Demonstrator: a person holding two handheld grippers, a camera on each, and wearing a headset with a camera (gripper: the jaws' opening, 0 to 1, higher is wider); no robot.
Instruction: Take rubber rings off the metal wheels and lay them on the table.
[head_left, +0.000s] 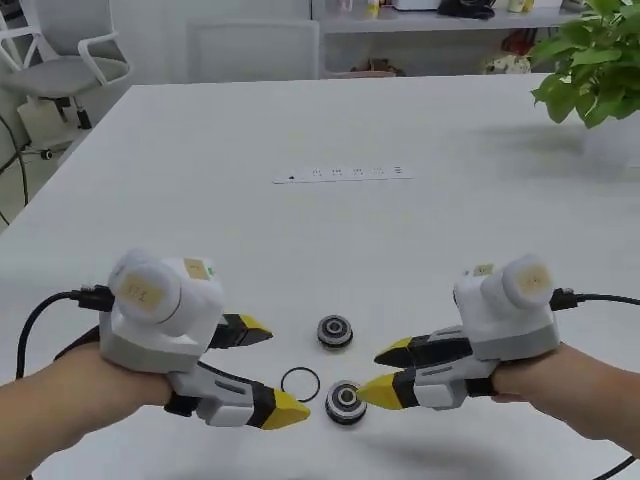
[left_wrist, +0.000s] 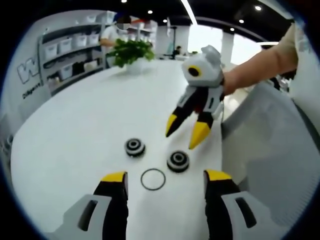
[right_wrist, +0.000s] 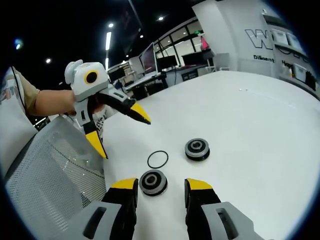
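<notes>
One metal wheel (right_wrist: 153, 182) lies between the right gripper's (head_left: 370, 374) parted jaws.

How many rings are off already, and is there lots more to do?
One rubber ring already lies loose on the table. Nothing is gripped now: the right hand-held gripper is open with its tips at the nearer wheel, and the left hand-held gripper is open too. That wheel and the farther wheel both show dark bands, probably rings left to pull.
</notes>
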